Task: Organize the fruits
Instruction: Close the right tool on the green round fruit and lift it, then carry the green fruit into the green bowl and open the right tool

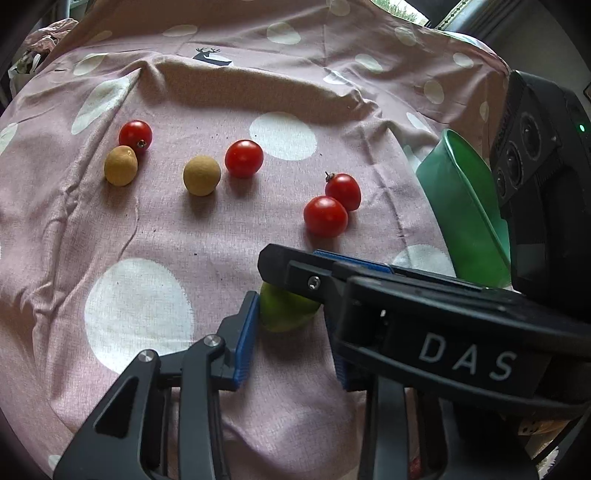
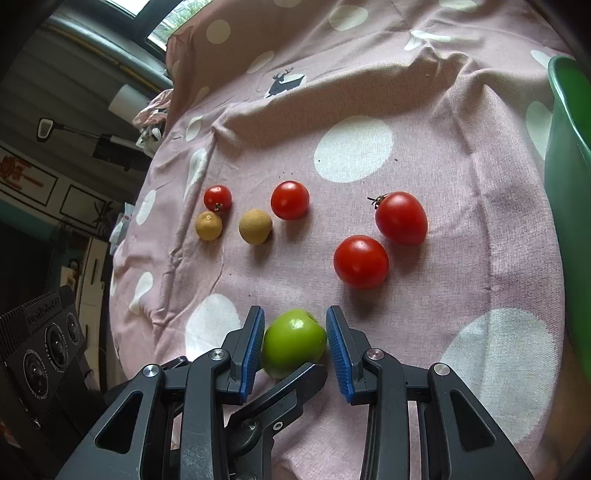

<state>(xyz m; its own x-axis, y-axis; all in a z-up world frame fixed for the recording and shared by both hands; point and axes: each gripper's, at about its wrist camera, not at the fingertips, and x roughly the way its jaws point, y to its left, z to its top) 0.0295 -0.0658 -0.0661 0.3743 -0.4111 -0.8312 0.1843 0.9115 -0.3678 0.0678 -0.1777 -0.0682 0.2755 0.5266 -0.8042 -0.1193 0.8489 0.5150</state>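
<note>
A rumpled pink cloth with white polka dots [image 2: 354, 147] and a small black deer print [image 2: 282, 83] covers the surface, daylight enters through a window [image 2: 173, 22] behind, and framed panels [image 2: 29, 181] line the dim wall.

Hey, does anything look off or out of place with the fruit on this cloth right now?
Both grippers crowd the same green fruit: the right gripper brackets it, and the left gripper reaches in too. The cloth is rumpled. Tomatoes and tan fruits look intact.

A pink cloth [image 2: 424, 302] with white dots covers the surface. On it lie four red tomatoes [image 2: 361, 261], two tan round fruits [image 2: 255, 226], a green fruit [image 2: 293, 341] and a green bowl [image 2: 569, 206].
</note>
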